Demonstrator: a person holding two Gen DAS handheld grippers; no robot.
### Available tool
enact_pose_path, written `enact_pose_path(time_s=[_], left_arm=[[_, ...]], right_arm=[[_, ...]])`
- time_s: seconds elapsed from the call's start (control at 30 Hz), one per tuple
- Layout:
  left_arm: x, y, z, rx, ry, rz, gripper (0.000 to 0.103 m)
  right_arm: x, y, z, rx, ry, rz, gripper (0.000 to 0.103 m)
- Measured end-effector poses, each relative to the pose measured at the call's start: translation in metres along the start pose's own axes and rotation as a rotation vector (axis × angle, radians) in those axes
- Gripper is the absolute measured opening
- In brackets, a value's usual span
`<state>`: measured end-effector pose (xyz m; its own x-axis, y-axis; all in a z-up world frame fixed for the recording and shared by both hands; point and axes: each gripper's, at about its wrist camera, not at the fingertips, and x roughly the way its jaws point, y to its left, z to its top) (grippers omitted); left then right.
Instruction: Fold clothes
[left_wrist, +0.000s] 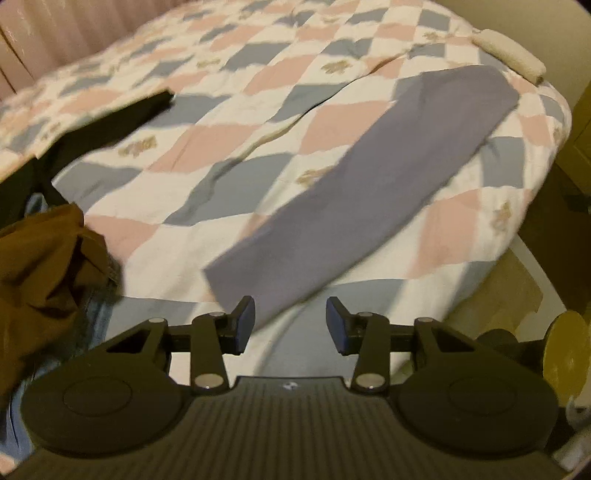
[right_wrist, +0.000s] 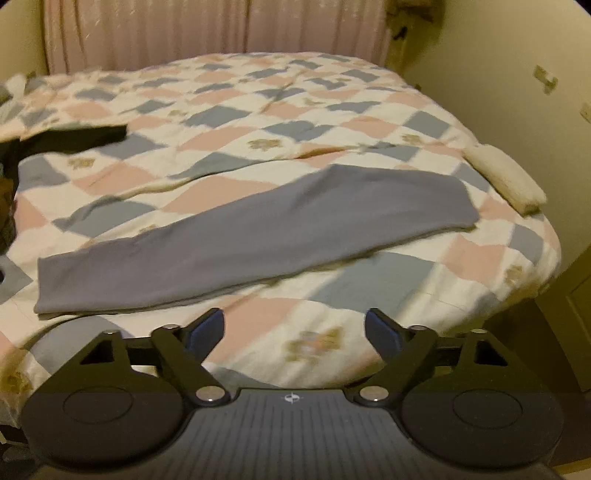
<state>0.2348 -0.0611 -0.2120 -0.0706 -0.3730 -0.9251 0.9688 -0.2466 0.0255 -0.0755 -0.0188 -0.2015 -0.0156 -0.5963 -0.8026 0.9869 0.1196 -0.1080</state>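
Note:
A long grey-purple garment (left_wrist: 369, 177) (right_wrist: 258, 236) lies flat in a folded strip across the checked quilt (left_wrist: 207, 140) (right_wrist: 229, 136) on the bed. My left gripper (left_wrist: 290, 325) hovers open just short of the strip's near end, with nothing between its blue pads (left_wrist: 245, 323). My right gripper (right_wrist: 294, 334) is open too, above the quilt in front of the strip's long edge and apart from it. A brown garment (left_wrist: 44, 266) is bunched at the left edge of the left wrist view. A black garment (left_wrist: 122, 114) (right_wrist: 77, 138) lies at the bed's left side.
A rolled cream towel (left_wrist: 511, 55) (right_wrist: 506, 177) sits at the bed's right edge. Pink curtains (right_wrist: 207, 33) hang behind the bed. Blue denim (left_wrist: 92, 314) shows under the brown garment. A yellow wall (right_wrist: 498, 92) and floor lie right of the bed.

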Motion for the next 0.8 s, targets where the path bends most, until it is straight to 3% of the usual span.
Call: enact_pose_path(time_s=[0.23,0.37,0.5,0.7,0.77,0.8], left_arm=[[0.075,0.11,0.002,-0.208,0.102,-0.191,0.04],[0.117,0.142,-0.002,-0.31,0.098,-0.319,0.042],[0.154,0.155,-0.005,-0.336,0.082,-0.382,0.046],[0.179,0.165,-0.007,-0.313,0.018,-0.522,0.048],[0.189,0.166,-0.008,-0.309,0.011,-0.572,0.04],[0.193,0.166,-0.008,-0.309,0.013,-0.593,0.025]], right_arm=[[0.044,0.151,0.001,-0.265,0.004,0.074,0.063],[0.068,0.221,-0.015,-0.367,0.02,0.153,0.063],[0.086,0.266,-0.028,-0.406,0.02,0.181,0.064],[0.092,0.29,-0.033,-0.398,-0.051,0.177,0.07],[0.094,0.3,-0.035,-0.4,-0.086,0.183,0.07],[0.097,0.308,-0.038,-0.42,-0.099,0.173,0.07]])
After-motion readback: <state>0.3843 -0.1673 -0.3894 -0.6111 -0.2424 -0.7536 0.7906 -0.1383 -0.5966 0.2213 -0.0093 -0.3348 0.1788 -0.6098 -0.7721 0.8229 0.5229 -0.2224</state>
